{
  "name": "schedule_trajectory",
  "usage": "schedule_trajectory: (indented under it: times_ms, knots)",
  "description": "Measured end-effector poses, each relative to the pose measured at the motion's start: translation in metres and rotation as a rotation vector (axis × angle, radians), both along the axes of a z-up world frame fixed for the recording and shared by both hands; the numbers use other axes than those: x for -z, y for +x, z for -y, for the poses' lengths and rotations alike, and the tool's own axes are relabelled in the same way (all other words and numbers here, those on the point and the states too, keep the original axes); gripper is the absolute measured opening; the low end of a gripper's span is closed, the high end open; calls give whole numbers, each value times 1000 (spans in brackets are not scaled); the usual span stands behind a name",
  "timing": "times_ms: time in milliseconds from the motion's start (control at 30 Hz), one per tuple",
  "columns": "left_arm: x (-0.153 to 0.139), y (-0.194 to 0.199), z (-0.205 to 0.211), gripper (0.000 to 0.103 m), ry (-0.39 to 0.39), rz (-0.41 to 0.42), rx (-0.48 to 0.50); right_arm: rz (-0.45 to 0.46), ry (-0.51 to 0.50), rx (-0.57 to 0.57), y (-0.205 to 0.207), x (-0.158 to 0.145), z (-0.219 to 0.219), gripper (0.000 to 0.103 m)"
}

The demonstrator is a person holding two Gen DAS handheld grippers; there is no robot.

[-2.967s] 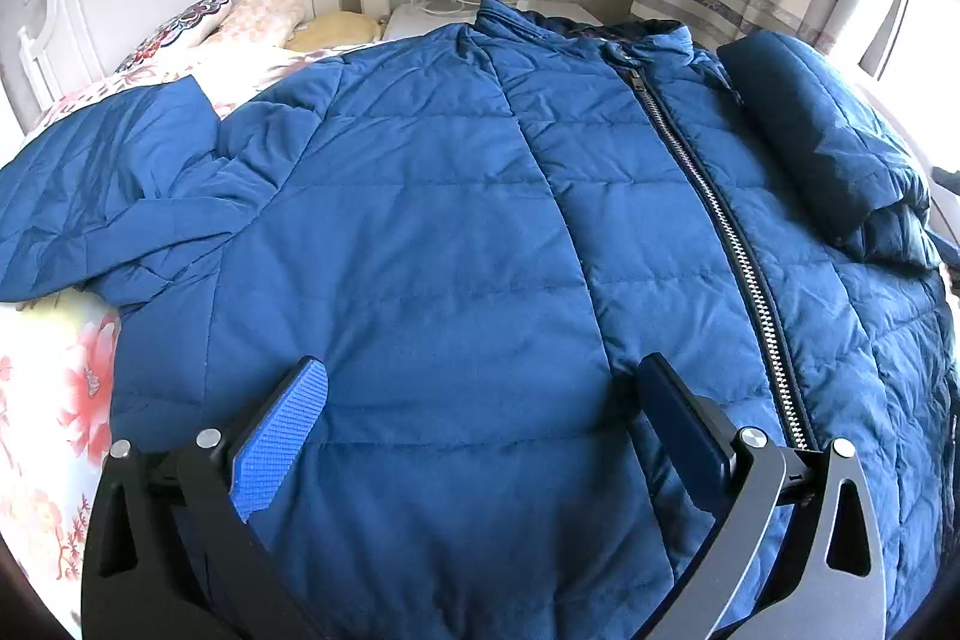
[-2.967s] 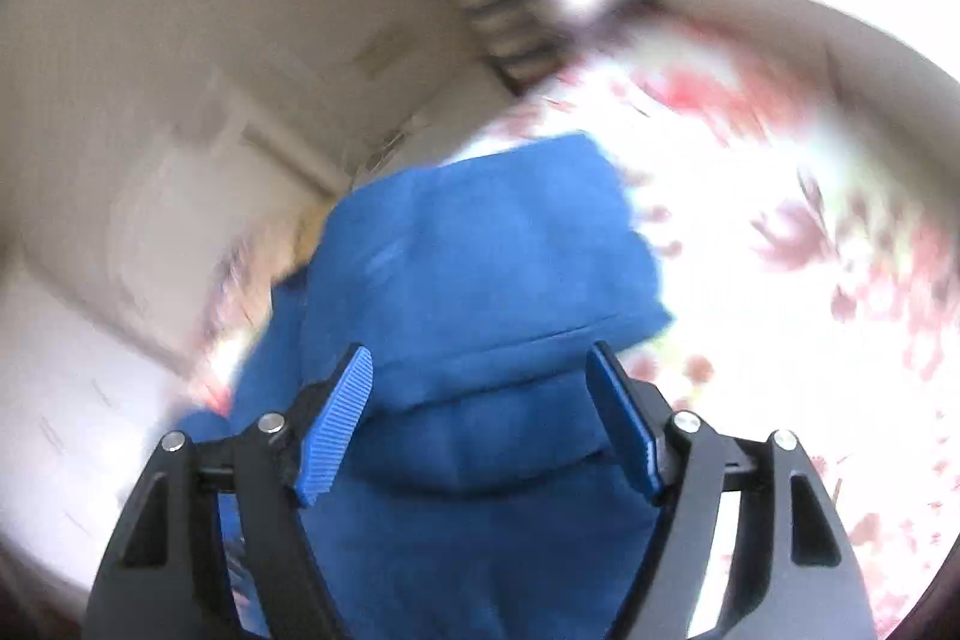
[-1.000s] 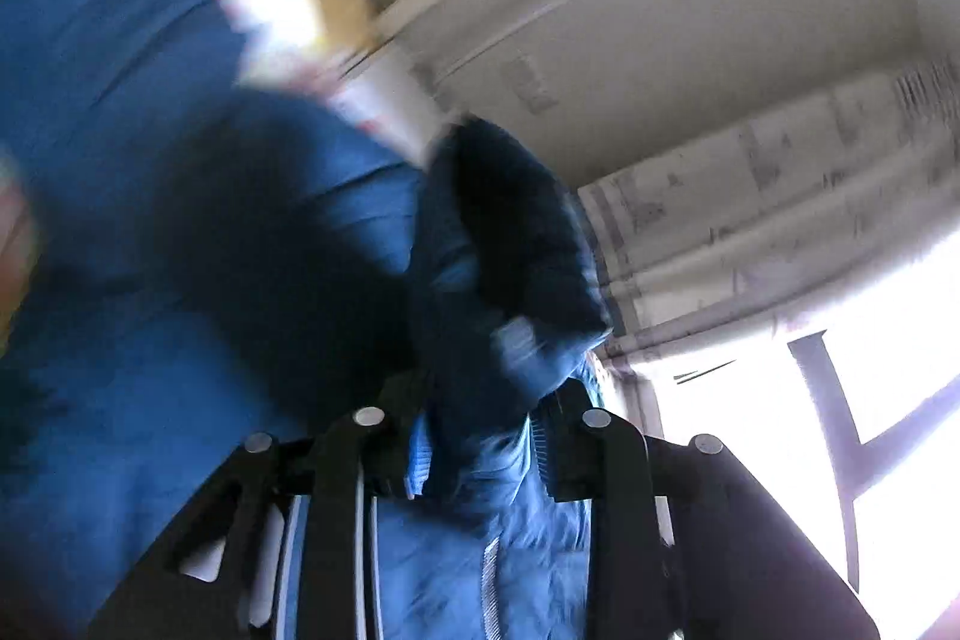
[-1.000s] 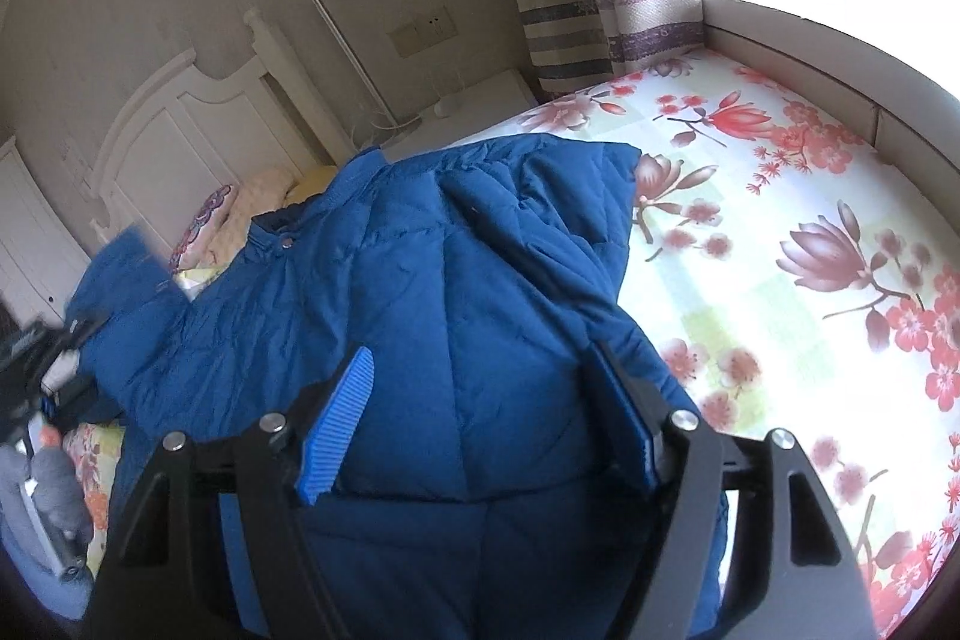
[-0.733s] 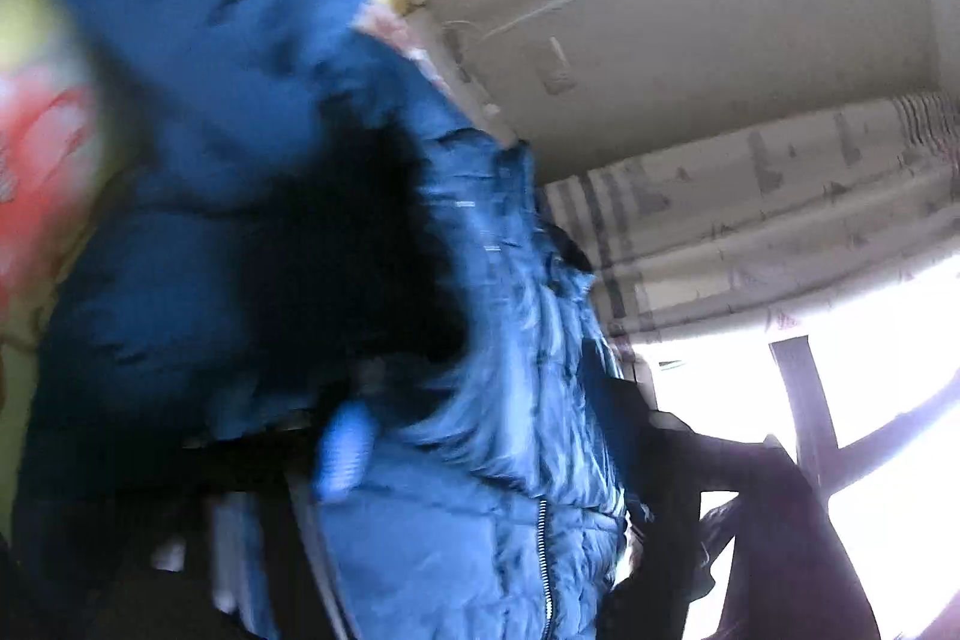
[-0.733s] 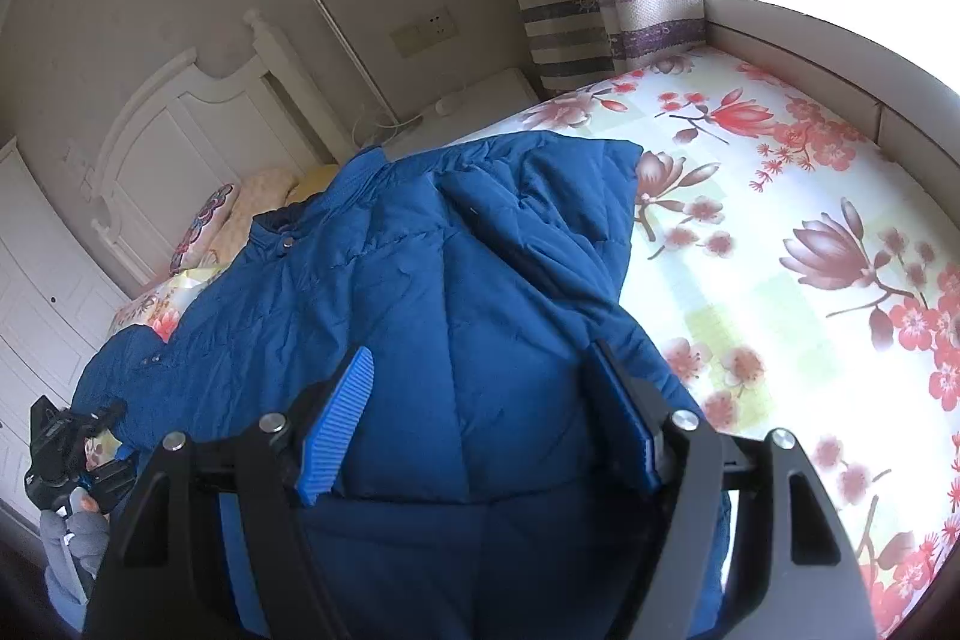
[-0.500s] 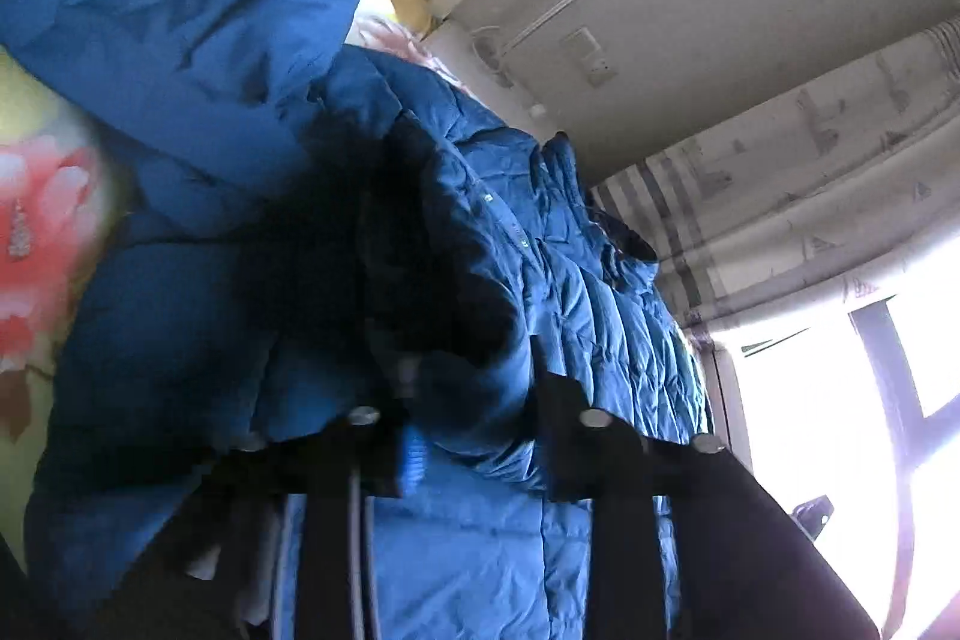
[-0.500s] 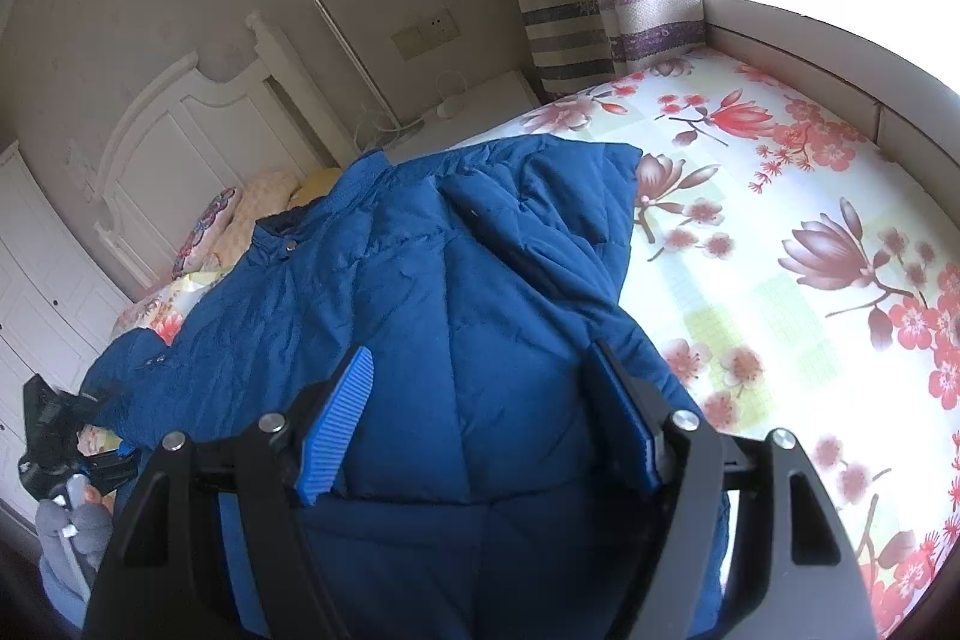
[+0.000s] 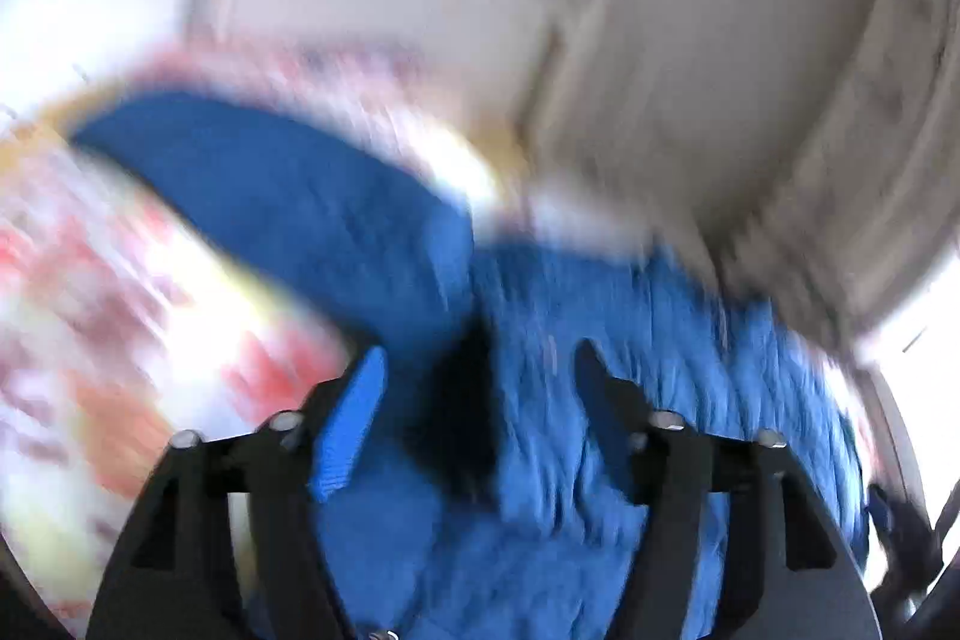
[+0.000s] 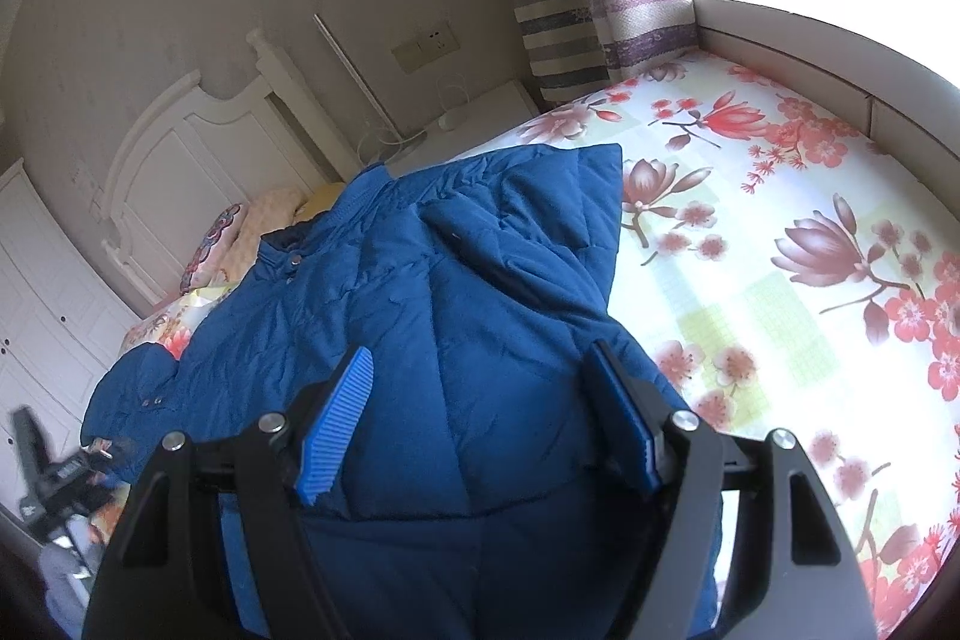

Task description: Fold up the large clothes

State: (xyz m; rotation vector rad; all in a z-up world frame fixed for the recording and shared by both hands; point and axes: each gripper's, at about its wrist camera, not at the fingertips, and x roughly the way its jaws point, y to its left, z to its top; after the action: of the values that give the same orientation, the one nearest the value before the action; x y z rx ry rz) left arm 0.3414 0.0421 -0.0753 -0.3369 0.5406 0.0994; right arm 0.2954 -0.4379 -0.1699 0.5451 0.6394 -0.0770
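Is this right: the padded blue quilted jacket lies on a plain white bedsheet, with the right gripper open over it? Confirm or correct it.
Not quite. The bedsheet is not plain white: it is printed with red and pink flowers, as the right wrist view shows. The rest holds: the padded blue quilted jacket lies on it, and the right gripper is open over it.

The jacket [image 10: 480,292] is quilted, matt, puffy cloth with metal snaps; the sheet [image 10: 780,244] is smooth printed cloth; the headboard [image 10: 198,160] looks painted wood; the pads [image 10: 336,424] are ribbed, seemingly plastic.

Blue jacket [image 10: 456,292] on floral bed [image 10: 780,232], right claw [image 10: 480,406] apparently open
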Motion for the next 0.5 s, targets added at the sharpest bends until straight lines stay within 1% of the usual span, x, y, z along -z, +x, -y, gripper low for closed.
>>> schedule_trajectory:
  times_ms: [33, 67, 100, 133, 167, 200, 233, 267, 300, 333, 367, 400, 467, 500]
  knots:
    - [-15, 1, 9, 63, 27, 44, 27, -1, -1, 1, 0, 0, 0, 72]
    - [-21, 8, 21, 65, 59, 37, 77, -3, -4, 1, 0, 0, 0, 72]
    - [-22, 21, 34, 74, 90, 1, 143, -4, -8, 0, 0, 0, 0, 72]
    - [-12, 44, 52, 85, 148, -81, 224, -5, -9, 1, 0, 0, 0, 72]
    - [-3, 55, 59, 87, 186, -118, 248, -5, -10, 2, 0, 0, 0, 72]
    - [14, 71, 73, 87, 254, -176, 261, -5, -11, 3, 0, -1, 0, 72]
    - [29, 79, 77, 87, 289, -216, 281, -5, -12, 4, 0, -1, -1, 72]
    - [40, 79, 76, 87, 298, -240, 305, -8, -17, 5, 0, -1, -1, 72]
    - [54, 88, 86, 87, 307, -272, 343, -12, -20, 5, 0, -1, -2, 72]
    - [64, 86, 86, 87, 341, -288, 349, -16, -24, 5, 1, -1, -2, 72]
    - [71, 92, 95, 89, 383, -295, 349, -23, -30, 5, 2, -1, -3, 72]
    - [78, 95, 102, 92, 422, -303, 355, -30, -35, 7, 3, -1, -4, 72]
    - [87, 92, 102, 92, 444, -323, 359, -37, -43, 8, 4, -1, -4, 72]
    - [86, 92, 100, 92, 435, -324, 357, -65, -70, 16, 6, -3, -7, 71]
